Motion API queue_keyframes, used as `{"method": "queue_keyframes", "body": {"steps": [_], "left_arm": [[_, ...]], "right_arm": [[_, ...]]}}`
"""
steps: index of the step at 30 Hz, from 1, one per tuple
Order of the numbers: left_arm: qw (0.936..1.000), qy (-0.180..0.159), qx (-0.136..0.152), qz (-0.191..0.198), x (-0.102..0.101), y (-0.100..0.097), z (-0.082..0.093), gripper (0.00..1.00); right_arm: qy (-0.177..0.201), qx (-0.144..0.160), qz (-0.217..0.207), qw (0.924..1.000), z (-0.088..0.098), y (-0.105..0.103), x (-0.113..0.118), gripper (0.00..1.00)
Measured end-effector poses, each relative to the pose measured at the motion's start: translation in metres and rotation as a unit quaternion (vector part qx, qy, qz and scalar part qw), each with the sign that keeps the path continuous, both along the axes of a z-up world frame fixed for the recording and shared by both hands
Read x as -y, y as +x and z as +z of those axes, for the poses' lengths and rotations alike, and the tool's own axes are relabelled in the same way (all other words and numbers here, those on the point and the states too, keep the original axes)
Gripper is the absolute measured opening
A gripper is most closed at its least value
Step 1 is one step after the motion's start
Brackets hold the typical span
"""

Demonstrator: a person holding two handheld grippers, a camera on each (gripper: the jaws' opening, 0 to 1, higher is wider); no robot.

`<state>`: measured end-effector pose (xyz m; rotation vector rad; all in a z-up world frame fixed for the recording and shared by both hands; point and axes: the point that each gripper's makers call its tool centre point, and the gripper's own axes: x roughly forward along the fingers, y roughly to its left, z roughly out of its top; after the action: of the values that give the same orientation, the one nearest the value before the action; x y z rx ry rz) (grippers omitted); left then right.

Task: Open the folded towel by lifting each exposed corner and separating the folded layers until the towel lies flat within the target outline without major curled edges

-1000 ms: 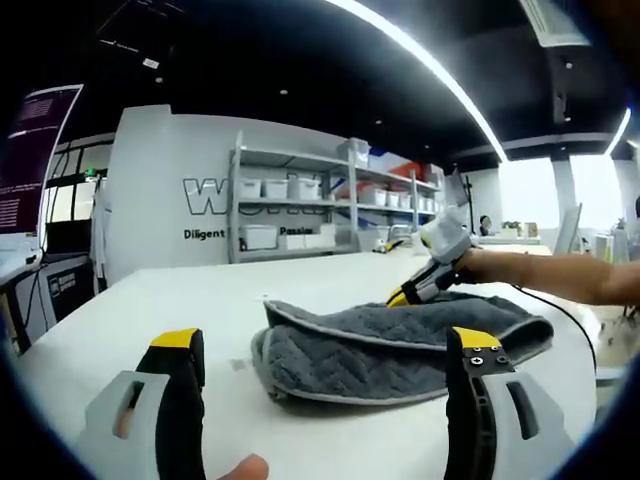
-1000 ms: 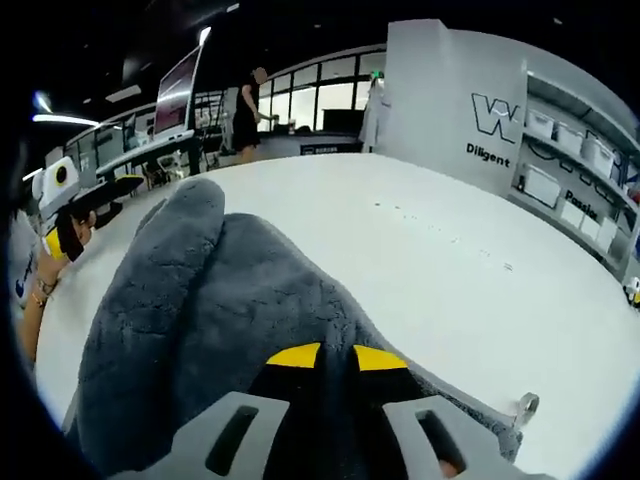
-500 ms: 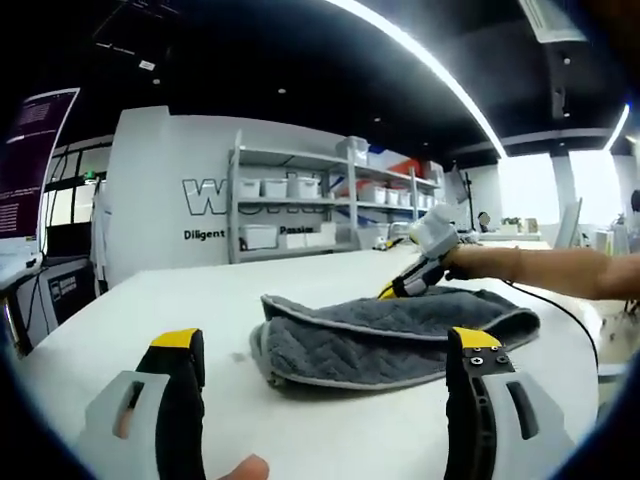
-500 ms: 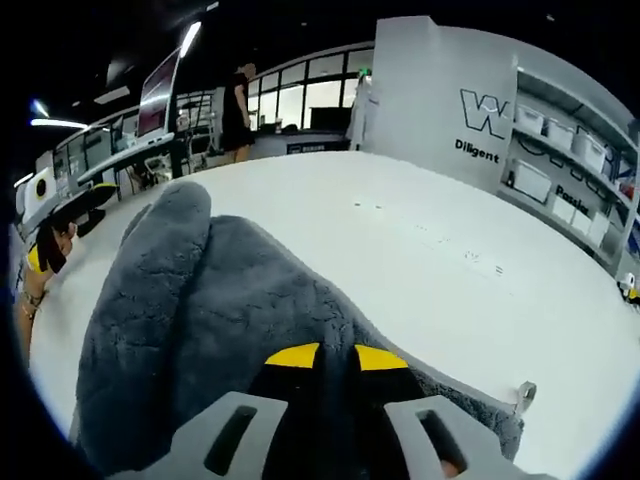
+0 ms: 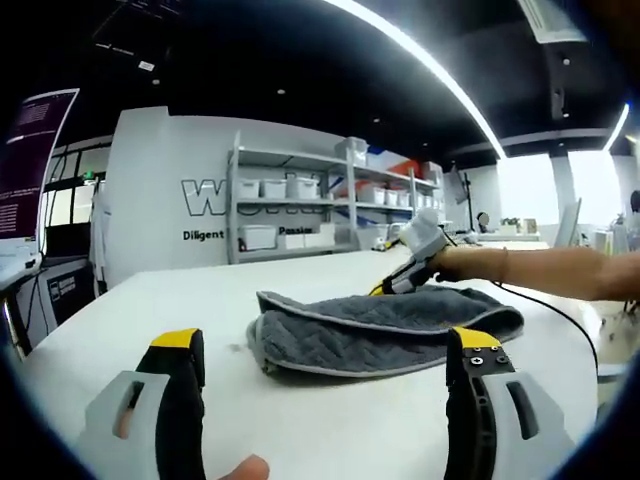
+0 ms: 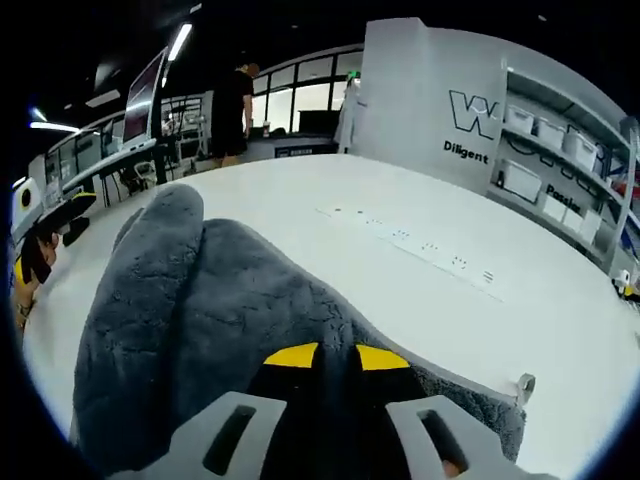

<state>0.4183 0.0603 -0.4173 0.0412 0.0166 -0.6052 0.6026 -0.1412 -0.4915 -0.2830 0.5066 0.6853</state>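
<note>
A dark grey towel with a pale hem lies folded and bunched on the white table. My right gripper, held by a person's hand, is shut on the towel's far edge in the left gripper view. In the right gripper view, its yellow-tipped jaws pinch the grey towel, which spreads away from the camera in thick folds. My left gripper stands open near the table's front, short of the towel, with nothing between its jaws.
A line of small marks runs across the white table. Shelves with white bins stand behind the table. A person stands by desks with a monitor. My left gripper shows at the left edge.
My right gripper has carried the towel's edge farther away and leftward in the left gripper view, dragging the towel with it. The left gripper has stayed open in place.
</note>
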Motion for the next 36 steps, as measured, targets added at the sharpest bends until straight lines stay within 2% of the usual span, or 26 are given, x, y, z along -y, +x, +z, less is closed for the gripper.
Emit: {"method": "queue_keyframes", "body": {"steps": [2,6,9,12,15,17,19,22,24,27,31,33,34,35,36], "left_arm": [[1.0,0.001,0.0,0.001,0.001,-0.001,0.0,0.99],[1.0,0.002,-0.001,0.003,0.001,-0.002,-0.002,0.99],[1.0,0.002,-0.003,0.001,0.002,-0.002,-0.003,0.99],[1.0,-0.001,-0.005,0.004,0.0,-0.001,-0.003,0.99],[0.9999,-0.003,-0.008,0.007,-0.002,0.001,-0.004,0.99],[0.9999,-0.001,-0.01,0.009,-0.003,0.002,-0.004,0.99],[0.9999,-0.002,-0.01,0.007,-0.003,0.002,-0.004,0.99],[0.9999,0.0,-0.01,0.006,-0.002,0.002,-0.004,0.99],[0.9999,0.0,-0.01,0.005,-0.001,0.001,-0.004,0.99],[0.9999,0.0,-0.011,0.004,-0.001,0.002,-0.005,0.99],[0.9999,-0.001,-0.013,0.007,-0.003,0.003,-0.006,0.99],[0.9998,0.0,-0.016,0.008,-0.003,0.004,-0.007,0.99],[0.9998,0.0,-0.017,0.008,-0.003,0.004,-0.008,0.99],[0.9998,0.0,-0.019,0.008,-0.003,0.005,-0.009,0.99],[0.9998,-0.001,-0.02,0.007,-0.003,0.004,-0.009,0.99]], "right_arm": [[-0.002,0.015,0.004,0.9999,0.0,0.005,-0.003,0.09],[0.009,0.012,-0.002,0.9999,0.002,0.008,-0.002,0.09],[0.0,0.016,-0.004,0.9999,0.003,0.009,-0.003,0.1],[-0.007,0.031,-0.008,0.9995,0.005,0.011,0.0,0.16],[0.021,0.047,-0.042,0.9978,0.012,0.016,0.007,0.3],[0.049,0.046,-0.052,0.9964,0.018,0.015,0.008,0.32],[0.055,0.049,-0.057,0.9956,0.024,0.015,0.01,0.32],[0.066,0.048,-0.068,0.9944,0.035,0.012,0.016,0.44],[0.085,0.038,-0.049,0.9944,0.044,0.003,0.008,0.56],[0.098,0.034,-0.034,0.994,0.053,-0.009,0.008,0.64],[0.098,0.056,-0.023,0.9933,0.067,-0.025,0.011,0.74],[0.095,0.061,-0.025,0.9933,0.069,-0.033,0.016,0.85],[0.095,0.041,-0.046,0.9936,0.066,-0.038,0.024,0.91],[0.1,0.04,-0.043,0.9933,0.072,-0.038,0.027,0.97],[0.107,0.036,-0.039,0.9929,0.074,-0.042,0.028,0.99]]}}
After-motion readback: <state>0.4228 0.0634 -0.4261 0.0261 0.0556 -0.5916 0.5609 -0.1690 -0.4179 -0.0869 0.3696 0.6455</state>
